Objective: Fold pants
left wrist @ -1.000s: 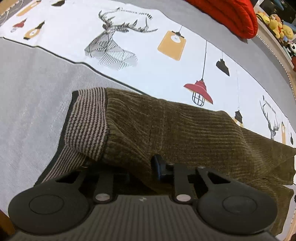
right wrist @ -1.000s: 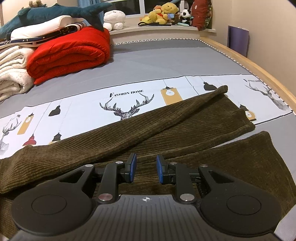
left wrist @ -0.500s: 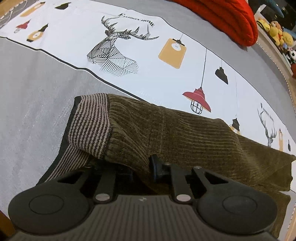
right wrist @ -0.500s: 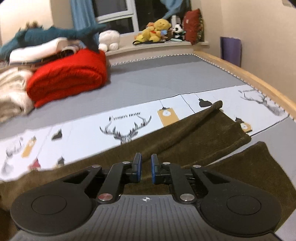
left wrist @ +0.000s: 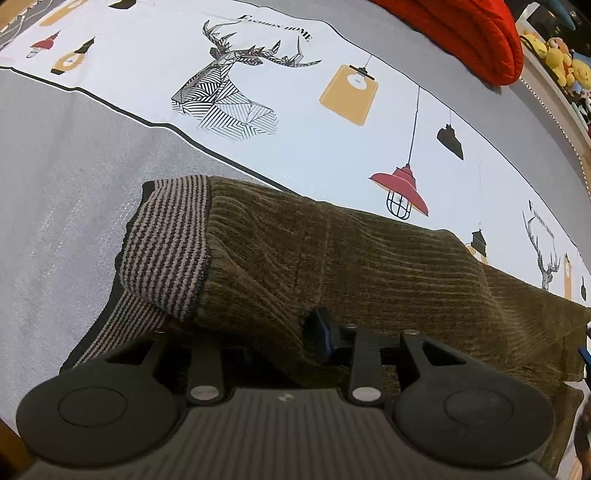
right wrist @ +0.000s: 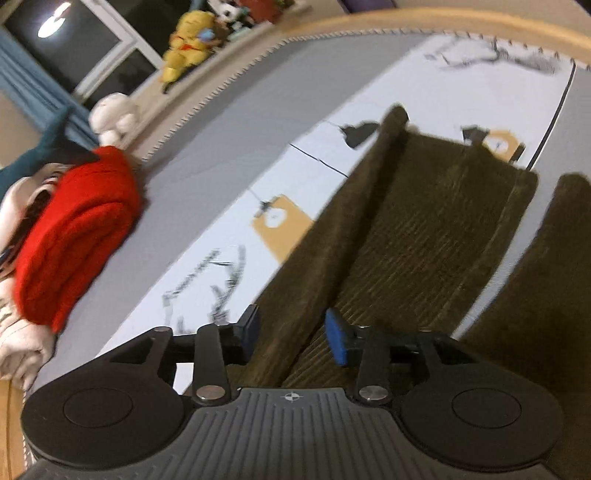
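Note:
Olive-brown corduroy pants (left wrist: 369, 266) lie across the bed, their striped waistband (left wrist: 166, 243) folded over at the left in the left wrist view. My left gripper (left wrist: 269, 332) sits at the waist, its jaws opening. A hump of fabric lies between them and hides the left finger; only the right finger (left wrist: 318, 332) shows. In the blurred, tilted right wrist view, a long fold ridge of the pants leg (right wrist: 424, 221) runs up between the fingers. My right gripper (right wrist: 293, 334) straddles that ridge, jaws opening, blue pads (right wrist: 337, 341) off the cloth.
The bed has a grey sheet (left wrist: 55, 184) with a white printed band of deer and lamps (left wrist: 295, 110). A red folded blanket (right wrist: 74, 221) and pale bedding lie at the far side. Plush toys (right wrist: 188, 44) sit on the ledge, and a wooden bed frame (right wrist: 480, 18) edges the mattress.
The right gripper swung over and down toward the pants leg and rolled, so its view is tilted; its jaws narrowed, then spread around the fold ridge. The left gripper stayed put, its jaws slightly wider.

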`<state>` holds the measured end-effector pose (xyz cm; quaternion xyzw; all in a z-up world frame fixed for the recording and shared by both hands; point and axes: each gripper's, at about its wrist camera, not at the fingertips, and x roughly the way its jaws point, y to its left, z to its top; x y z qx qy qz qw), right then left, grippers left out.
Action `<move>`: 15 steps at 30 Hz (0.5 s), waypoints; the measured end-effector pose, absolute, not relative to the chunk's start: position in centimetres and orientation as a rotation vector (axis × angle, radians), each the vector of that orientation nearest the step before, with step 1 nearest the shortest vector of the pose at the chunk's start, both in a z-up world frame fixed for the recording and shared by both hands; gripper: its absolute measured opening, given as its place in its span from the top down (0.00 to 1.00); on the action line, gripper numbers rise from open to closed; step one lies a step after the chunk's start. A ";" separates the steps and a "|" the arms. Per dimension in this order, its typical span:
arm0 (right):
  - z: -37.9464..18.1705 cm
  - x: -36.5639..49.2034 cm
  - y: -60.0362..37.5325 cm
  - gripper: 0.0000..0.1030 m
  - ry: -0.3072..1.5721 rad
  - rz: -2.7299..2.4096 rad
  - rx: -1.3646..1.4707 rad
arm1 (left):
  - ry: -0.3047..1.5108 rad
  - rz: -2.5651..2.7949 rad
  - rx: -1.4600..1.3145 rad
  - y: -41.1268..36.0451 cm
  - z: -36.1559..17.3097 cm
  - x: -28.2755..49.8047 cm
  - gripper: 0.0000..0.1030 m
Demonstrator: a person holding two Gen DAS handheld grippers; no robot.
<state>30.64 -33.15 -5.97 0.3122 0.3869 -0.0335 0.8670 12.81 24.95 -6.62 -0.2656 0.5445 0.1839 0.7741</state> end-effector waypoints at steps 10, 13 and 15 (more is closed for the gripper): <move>-10.7 36.9 -32.8 0.54 0.782 -0.148 0.692 | 1.203 0.368 -0.579 25.6 -7.2 13.2 0.62; -10.6 37.4 -32.0 0.87 0.766 -0.155 0.611 | 1.210 0.360 -0.559 25.5 -7.3 13.4 0.65; -10.2 37.2 -32.1 0.88 0.758 -0.166 0.599 | 1.210 0.359 -0.549 25.4 -7.2 13.5 0.69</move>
